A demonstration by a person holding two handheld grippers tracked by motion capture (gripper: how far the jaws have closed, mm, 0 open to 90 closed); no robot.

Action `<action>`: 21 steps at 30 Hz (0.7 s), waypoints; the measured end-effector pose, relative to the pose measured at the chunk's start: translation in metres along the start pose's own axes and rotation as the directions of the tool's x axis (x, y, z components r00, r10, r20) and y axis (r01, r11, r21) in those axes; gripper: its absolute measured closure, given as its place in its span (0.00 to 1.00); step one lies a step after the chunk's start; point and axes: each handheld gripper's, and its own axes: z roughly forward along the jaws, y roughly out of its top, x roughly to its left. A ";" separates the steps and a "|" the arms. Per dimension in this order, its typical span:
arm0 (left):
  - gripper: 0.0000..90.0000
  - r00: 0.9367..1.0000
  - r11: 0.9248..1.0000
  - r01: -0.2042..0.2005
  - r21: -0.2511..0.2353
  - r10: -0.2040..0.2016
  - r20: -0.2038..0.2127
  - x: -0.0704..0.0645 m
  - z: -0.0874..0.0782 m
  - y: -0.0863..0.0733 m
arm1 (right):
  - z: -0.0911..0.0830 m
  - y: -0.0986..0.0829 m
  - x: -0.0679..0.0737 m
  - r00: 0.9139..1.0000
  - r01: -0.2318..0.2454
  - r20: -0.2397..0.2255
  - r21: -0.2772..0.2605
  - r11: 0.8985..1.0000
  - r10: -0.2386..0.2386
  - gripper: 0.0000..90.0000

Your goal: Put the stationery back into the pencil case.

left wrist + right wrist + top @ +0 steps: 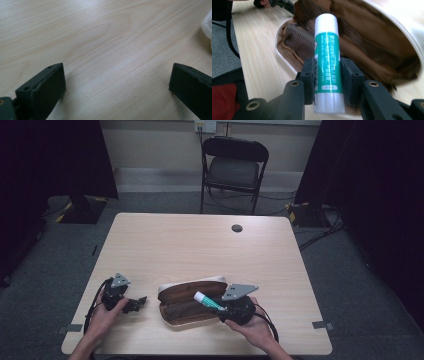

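The right claw [327, 75] is gripping a glue stick [326, 50] over the open case [187, 302] just ahead of it. The left claw [117, 82] is gaping open, empty, over bare counter [100, 37].

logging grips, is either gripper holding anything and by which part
The right gripper clamps a green-and-white glue stick around its lower body, over the open case. The left gripper is open, holding nothing.
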 end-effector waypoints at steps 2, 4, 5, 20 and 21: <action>0.00 1.000 1.000 0.000 -0.001 0.000 0.000 0.000 0.000 0.000 | 0.006 0.007 0.002 1.000 0.009 -0.009 0.002 1.000 -0.009 0.74; 0.00 1.000 1.000 0.000 0.000 0.000 0.000 0.000 0.000 0.000 | 0.009 0.011 0.003 1.000 0.015 -0.016 -0.008 1.000 -0.015 0.74; 0.00 1.000 1.000 0.000 -0.001 0.000 0.000 0.000 0.000 0.000 | 0.013 0.015 0.005 0.999 0.020 -0.028 -0.011 1.000 -0.020 0.74; 0.00 1.000 1.000 0.001 -0.002 -0.001 0.000 0.000 0.000 0.000 | 0.048 0.028 0.013 0.997 0.060 -0.057 0.033 0.998 -0.058 0.74; 0.00 1.000 1.000 0.001 -0.001 -0.001 -0.001 0.000 0.000 0.000 | 0.051 0.029 0.013 0.996 0.067 -0.056 0.037 0.997 -0.065 0.74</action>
